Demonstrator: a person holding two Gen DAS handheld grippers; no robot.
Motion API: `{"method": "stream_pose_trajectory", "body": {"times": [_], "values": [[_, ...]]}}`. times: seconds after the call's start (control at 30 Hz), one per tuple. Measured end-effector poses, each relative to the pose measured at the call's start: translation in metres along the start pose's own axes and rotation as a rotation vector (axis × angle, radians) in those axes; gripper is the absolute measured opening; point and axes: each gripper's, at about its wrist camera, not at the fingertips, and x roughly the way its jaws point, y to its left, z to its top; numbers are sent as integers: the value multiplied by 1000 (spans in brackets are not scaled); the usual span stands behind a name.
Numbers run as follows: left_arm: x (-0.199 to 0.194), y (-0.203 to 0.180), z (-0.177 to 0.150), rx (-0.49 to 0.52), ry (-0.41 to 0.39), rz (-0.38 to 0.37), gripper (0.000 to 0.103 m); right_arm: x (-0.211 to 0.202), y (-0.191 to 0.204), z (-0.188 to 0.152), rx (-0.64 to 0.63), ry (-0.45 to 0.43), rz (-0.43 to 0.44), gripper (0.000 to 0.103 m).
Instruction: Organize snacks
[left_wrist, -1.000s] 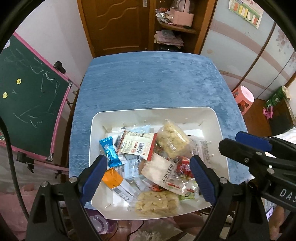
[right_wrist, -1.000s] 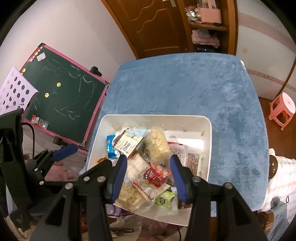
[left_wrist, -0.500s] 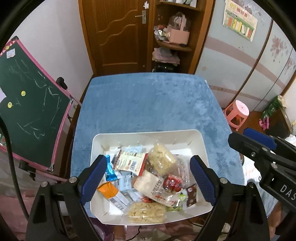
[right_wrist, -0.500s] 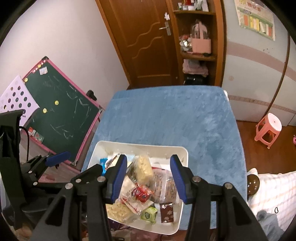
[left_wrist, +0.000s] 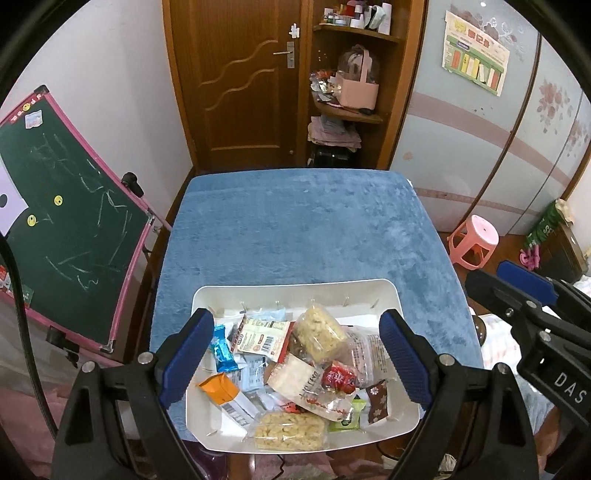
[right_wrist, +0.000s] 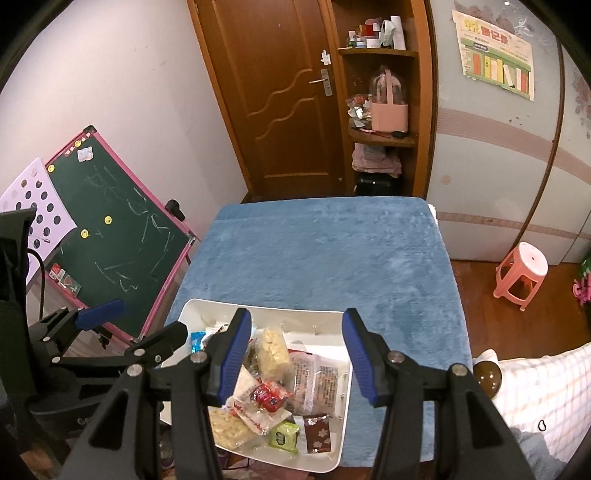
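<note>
A white bin (left_wrist: 388, 291) full of wrapped snacks sits at the near edge of a blue-covered table (left_wrist: 295, 229); it also shows in the right wrist view (right_wrist: 295, 314). Inside lie a yellow puffed-snack bag (left_wrist: 319, 334), a red packet (left_wrist: 338, 376), an orange packet (left_wrist: 218, 387) and a blue packet (left_wrist: 223, 349). My left gripper (left_wrist: 297, 358) is open and empty, high above the bin. My right gripper (right_wrist: 295, 356) is open and empty, above the bin's right part.
A green chalkboard with a pink frame (left_wrist: 70, 229) leans left of the table. A wooden door (left_wrist: 240, 81) and shelf stand behind the table. A pink stool (left_wrist: 476, 240) stands on the floor at the right.
Both grippers have risen and drawn back from the bin, so it looks smaller and lower and more of the room shows. Both stayed open and empty.
</note>
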Motion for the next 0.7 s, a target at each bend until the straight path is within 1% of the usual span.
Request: {"method": "stream_pose_trajectory", "body": {"times": [0.7], "values": [[-7,8,4,-24,-20,17,91,-6,1,1,-10,-17,-8,52]]}}
